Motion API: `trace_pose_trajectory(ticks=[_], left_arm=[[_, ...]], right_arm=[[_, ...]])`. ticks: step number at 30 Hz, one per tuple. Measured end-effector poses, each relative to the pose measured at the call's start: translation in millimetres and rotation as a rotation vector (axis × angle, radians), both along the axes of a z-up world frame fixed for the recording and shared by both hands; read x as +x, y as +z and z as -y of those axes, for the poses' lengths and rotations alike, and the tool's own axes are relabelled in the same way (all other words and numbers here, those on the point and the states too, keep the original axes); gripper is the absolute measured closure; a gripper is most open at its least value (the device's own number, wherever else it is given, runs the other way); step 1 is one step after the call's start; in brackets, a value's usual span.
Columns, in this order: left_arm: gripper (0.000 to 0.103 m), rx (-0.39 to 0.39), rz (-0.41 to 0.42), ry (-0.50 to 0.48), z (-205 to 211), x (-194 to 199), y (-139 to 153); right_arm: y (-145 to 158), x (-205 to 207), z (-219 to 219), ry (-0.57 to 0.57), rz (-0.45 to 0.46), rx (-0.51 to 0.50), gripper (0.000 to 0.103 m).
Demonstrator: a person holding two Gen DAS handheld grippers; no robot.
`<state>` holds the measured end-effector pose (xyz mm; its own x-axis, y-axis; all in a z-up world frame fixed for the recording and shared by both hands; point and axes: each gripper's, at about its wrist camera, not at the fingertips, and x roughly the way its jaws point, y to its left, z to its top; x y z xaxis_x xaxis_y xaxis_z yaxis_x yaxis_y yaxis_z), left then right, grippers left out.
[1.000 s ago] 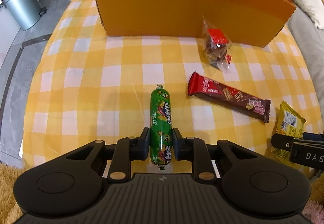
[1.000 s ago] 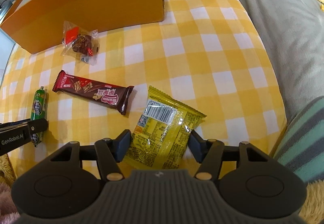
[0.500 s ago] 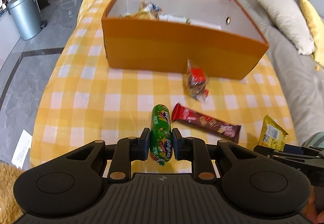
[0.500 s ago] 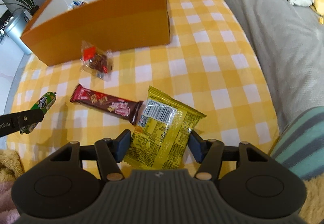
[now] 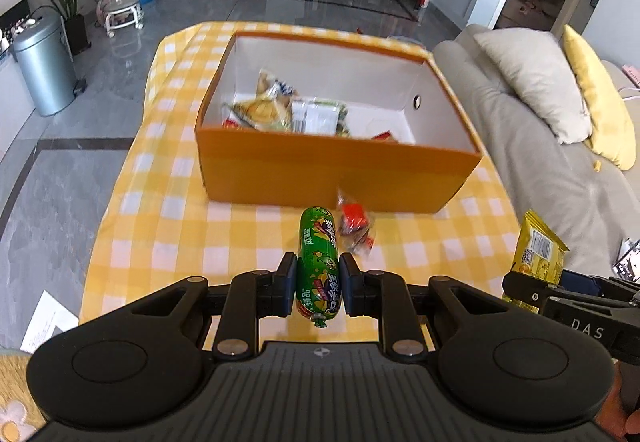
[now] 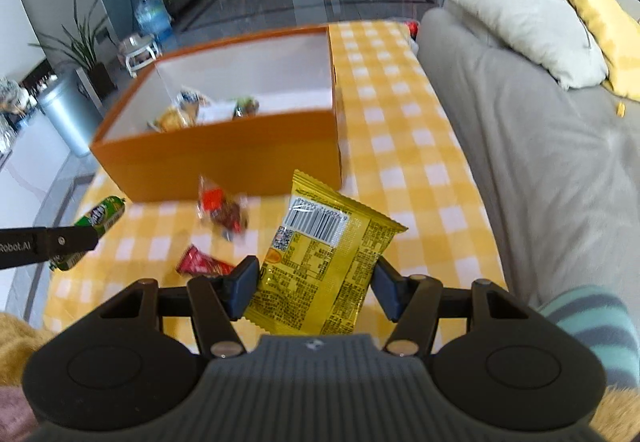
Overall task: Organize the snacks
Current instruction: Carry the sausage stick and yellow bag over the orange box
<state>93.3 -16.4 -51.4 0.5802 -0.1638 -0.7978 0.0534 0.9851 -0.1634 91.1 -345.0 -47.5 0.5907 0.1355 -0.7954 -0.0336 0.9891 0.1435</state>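
From the left wrist, the left tool (image 5: pixel 318 284) is clamped on a green sausage (image 5: pixel 319 266), held above the checked tabletop (image 5: pixel 168 226) short of the orange box (image 5: pixel 336 172).

From the right wrist, the right tool (image 6: pixel 316 288) grips a yellow packet (image 6: pixel 324 262); a red bar (image 6: pixel 202 267) and a clear-wrapped snack (image 6: pixel 222 211) lie before the box.
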Motion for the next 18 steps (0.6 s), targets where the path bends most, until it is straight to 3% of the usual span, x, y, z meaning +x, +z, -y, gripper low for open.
trace_pose_trajectory(ticks=[18], left_arm=[[0.079,0.033,0.095,-0.088,17,55,48]], right_arm=[[71,49,-12,0.149,0.198,-0.012,0.044]])
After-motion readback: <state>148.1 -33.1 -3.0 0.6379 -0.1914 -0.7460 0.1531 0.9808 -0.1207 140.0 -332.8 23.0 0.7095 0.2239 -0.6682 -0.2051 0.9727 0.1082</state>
